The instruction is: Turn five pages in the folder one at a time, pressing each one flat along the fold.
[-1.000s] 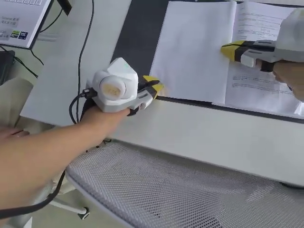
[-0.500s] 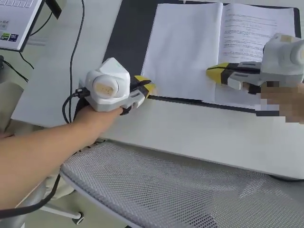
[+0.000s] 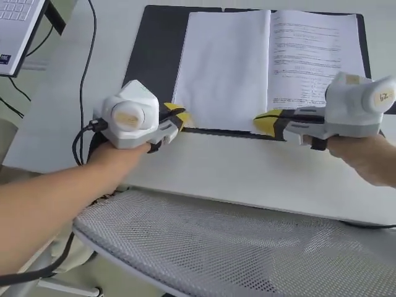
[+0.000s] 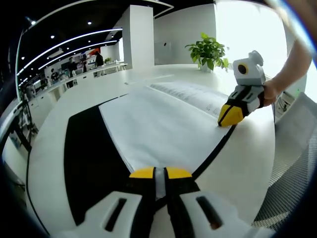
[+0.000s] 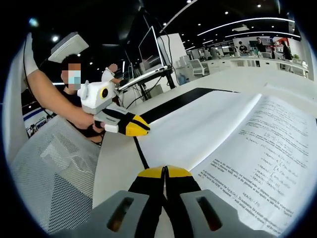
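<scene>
Left gripper [image 3: 177, 116], jaws together, sits at the blank page's [image 3: 223, 68] near corner. Right gripper [image 3: 265, 122], also closed, is at the fold's foot. The folder [image 3: 148, 49] lies open on the counter [image 3: 247, 173]. The paper is likely thin, floppy and slippery, so pinch one sheet's corner.

Between my left gripper [image 3: 177, 115] at the blank page's [image 3: 223, 68] near left corner and my right gripper [image 3: 265, 122] at the near end of the fold, the folder's [image 3: 151, 49] near edge lay open. Bare table [image 3: 247, 170] ran free in front of both. The mesh chair [image 3: 216, 247] crowded my forearms from the near side. A cable [image 3: 83, 68] trailed left of the folder, and a laptop [image 3: 15, 28] stood beyond it.
</scene>
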Demonstrator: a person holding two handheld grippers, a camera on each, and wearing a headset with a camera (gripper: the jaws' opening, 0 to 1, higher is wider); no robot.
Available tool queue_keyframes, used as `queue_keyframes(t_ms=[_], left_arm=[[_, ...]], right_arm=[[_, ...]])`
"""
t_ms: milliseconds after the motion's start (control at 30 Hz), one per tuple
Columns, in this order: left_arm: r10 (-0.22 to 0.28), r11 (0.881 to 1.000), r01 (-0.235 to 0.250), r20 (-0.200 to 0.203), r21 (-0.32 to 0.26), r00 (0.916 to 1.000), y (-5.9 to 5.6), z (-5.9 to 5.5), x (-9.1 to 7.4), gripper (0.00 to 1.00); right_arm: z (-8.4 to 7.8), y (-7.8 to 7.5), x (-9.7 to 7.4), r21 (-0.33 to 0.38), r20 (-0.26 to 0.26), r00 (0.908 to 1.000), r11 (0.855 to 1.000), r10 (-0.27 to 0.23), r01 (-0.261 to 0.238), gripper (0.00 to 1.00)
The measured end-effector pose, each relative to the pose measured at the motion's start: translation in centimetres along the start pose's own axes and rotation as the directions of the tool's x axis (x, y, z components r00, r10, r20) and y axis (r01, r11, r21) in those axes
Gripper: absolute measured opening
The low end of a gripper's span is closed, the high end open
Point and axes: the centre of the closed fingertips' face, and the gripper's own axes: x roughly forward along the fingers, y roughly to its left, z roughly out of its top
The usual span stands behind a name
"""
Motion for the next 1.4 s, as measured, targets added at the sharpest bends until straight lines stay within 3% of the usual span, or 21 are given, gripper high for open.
queue_keyframes(t_ms=[400, 633, 800, 867, 900, 967, 1000, 1033, 1100, 1167, 1200, 1267, 1333, 1400], left_arm=[[-0.005, 1.000, 0.005, -0.007, -0.016, 1.0000, 0.0, -0.1, 0.1, 0.06], [-0.021, 0.999, 0.021, -0.017, -0.029, 0.9996, -0.4, -0.1, 0.0, 0.11], [-0.040, 0.998, 0.038, -0.028, -0.045, 0.9988, -0.8, 0.1, -0.3, 0.17], [-0.042, 0.998, 0.041, -0.033, -0.040, 0.9986, -1.1, 0.3, -0.6, 0.20], [-0.048, 0.998, 0.047, -0.026, -0.047, 0.9985, -1.2, 0.4, -0.9, 0.20], [-0.050, 0.997, 0.049, -0.023, -0.052, 0.9985, -1.4, 0.6, -1.2, 0.19], [-0.051, 0.997, 0.050, -0.017, -0.052, 0.9986, -1.5, 0.8, -1.4, 0.19], [-0.052, 0.997, 0.051, -0.018, -0.050, 0.9985, -1.5, 0.9, -1.5, 0.19], [-0.053, 0.997, 0.053, -0.007, -0.053, 0.9986, -1.5, 1.3, -1.9, 0.20], [-0.049, 0.996, 0.049, 0.001, -0.070, 0.9988, -1.4, 1.8, -2.4, 0.20], [-0.048, 0.996, 0.049, 0.013, -0.073, 0.9988, -1.4, 2.2, -2.7, 0.21], [-0.046, 0.995, 0.047, 0.021, -0.083, 0.9987, -1.4, 2.6, -3.1, 0.22], [-0.042, 0.994, 0.046, 0.046, -0.102, 0.9981, -1.3, 3.3, -3.9, 0.23], [-0.032, 0.991, 0.040, 0.070, -0.125, 0.9970, -1.0, 3.9, -4.8, 0.24]], right_arm=[[0.0, 1.7, -0.7, 0.034, 0.015, 0.9999, 0.999, -0.005, 0.005, 0.00], [1.6, 2.6, -1.9, 0.090, 0.084, 0.9963, 0.996, -0.018, 0.010, 0.05], [2.0, 2.6, -3.5, 0.108, 0.119, 0.9906, 0.993, -0.067, 0.055, 0.07], [2.1, 2.4, -4.7, 0.144, 0.148, 0.9840, 0.987, -0.099, 0.078, 0.08], [2.0, 2.0, -5.6, 0.152, 0.154, 0.9784, 0.982, -0.138, 0.114, 0.09], [1.9, 1.8, -6.8, 0.176, 0.172, 0.9730, 0.977, -0.154, 0.124, 0.09], [1.7, 1.3, -7.7, 0.180, 0.171, 0.9663, 0.970, -0.192, 0.161, 0.10], [1.5, 1.2, -8.3, 0.187, 0.165, 0.9658, 0.968, -0.200, 0.168, 0.11], [1.5, 0.6, -9.8, 0.208, 0.186, 0.9508, 0.956, -0.248, 0.208, 0.12], [1.2, 0.3, -11.1, 0.232, 0.181, 0.9448, 0.945, -0.273, 0.229, 0.15], [1.1, -0.2, -12.0, 0.249, 0.182, 0.9318, 0.932, -0.314, 0.265, 0.17], [1.0, -0.1, -12.6, 0.252, 0.185, 0.9304, 0.930, -0.316, 0.266, 0.20], [1.1, -0.3, -14.1, 0.257, 0.196, 0.9116, 0.916, -0.362, 0.308, 0.22], [1.4, 0.1, -15.2, 0.276, 0.208, 0.9040, 0.909, -0.373, 0.312, 0.23]])
